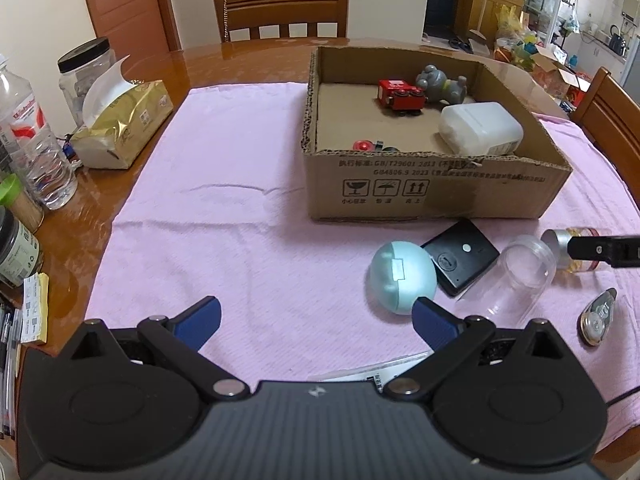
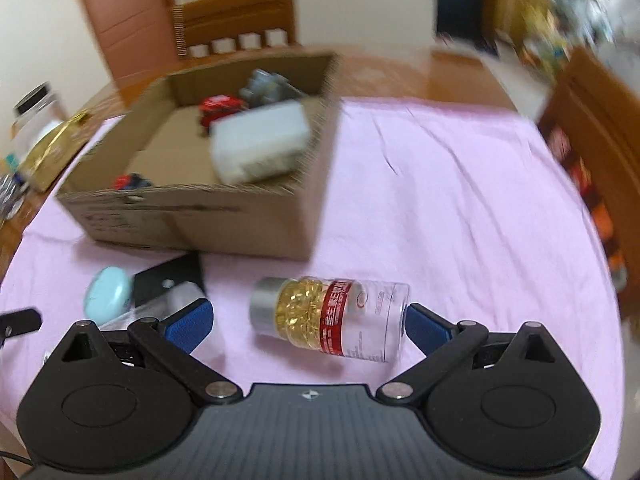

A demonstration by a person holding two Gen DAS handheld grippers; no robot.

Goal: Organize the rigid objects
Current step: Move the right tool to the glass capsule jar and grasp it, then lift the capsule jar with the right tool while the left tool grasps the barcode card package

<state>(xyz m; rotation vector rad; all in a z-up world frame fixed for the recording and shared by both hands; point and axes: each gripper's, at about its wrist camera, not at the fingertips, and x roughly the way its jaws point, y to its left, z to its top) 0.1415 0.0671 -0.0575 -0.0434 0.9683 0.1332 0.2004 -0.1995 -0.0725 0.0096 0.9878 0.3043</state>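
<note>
Pink cloth covers the wooden table, and on it stands an open cardboard box holding a white plastic container, a grey toy figure and a red toy vehicle. In front of the box lie a pale blue egg-shaped case, a black flat device, a clear empty jar and a capsule bottle on its side. The right gripper is spread wide, empty, its blue pads flanking the bottle, the right-hand one at its base. The left gripper hangs wide open, empty, near the blue case.
</note>
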